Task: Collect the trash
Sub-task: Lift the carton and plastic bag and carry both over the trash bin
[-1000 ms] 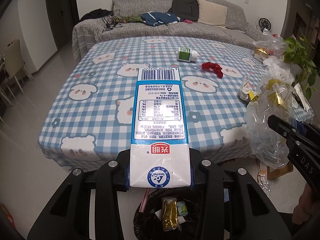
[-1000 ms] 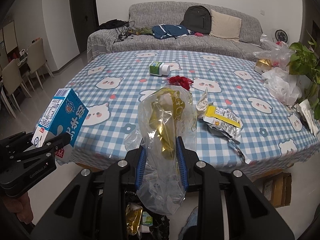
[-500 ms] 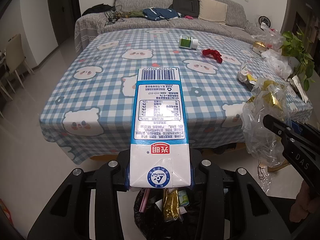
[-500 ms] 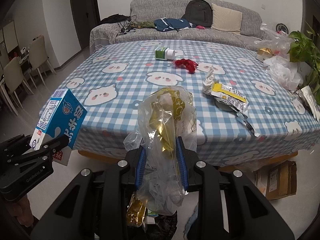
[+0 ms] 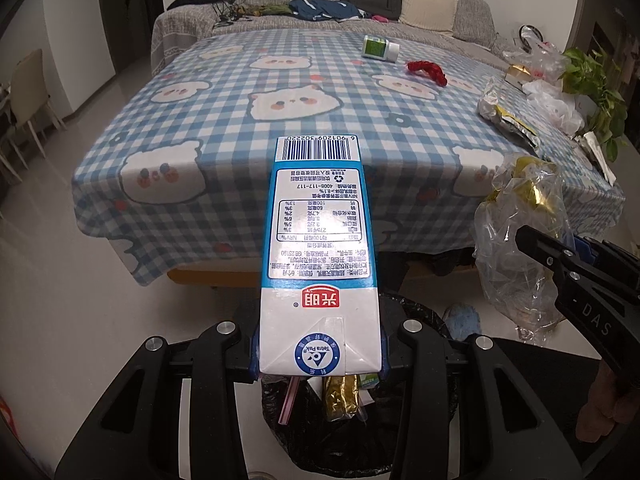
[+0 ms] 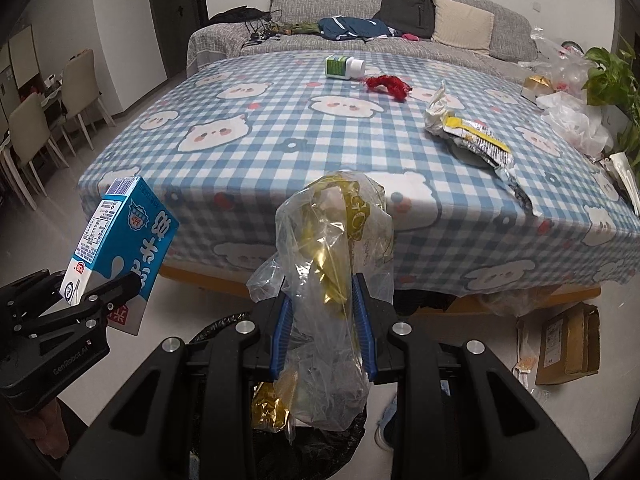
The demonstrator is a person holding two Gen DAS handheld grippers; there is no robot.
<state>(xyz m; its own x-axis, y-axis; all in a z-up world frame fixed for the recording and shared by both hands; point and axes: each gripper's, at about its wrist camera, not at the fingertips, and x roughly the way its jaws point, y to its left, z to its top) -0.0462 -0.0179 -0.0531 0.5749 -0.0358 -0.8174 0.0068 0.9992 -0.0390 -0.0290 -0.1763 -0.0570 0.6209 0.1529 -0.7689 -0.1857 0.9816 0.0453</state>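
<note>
My left gripper (image 5: 318, 354) is shut on a blue and white milk carton (image 5: 318, 248), which sticks out forward above a black-lined trash bin (image 5: 340, 420) on the floor. My right gripper (image 6: 323, 330) is shut on a crumpled clear plastic bag (image 6: 328, 280) with gold foil inside, also held over the bin (image 6: 280, 440). Each gripper shows in the other's view: the carton (image 6: 120, 240) at left, the bag (image 5: 516, 248) at right. Still on the checked tablecloth (image 6: 280, 140) lie a green and white bottle (image 6: 344, 67), a red wrapper (image 6: 387, 85) and a torn silver and yellow packet (image 6: 468, 136).
The bin holds a gold wrapper (image 5: 340, 396) and other scraps. A cardboard box (image 6: 568, 344) lies on the floor at the right, under the table edge. Plastic bags and a potted plant (image 6: 612, 76) crowd the table's right end. A sofa stands behind, chairs at far left.
Both grippers have sunk and drawn back from the table, each keeping its item. The table edge now sits higher in both views and more of the bin shows below.
</note>
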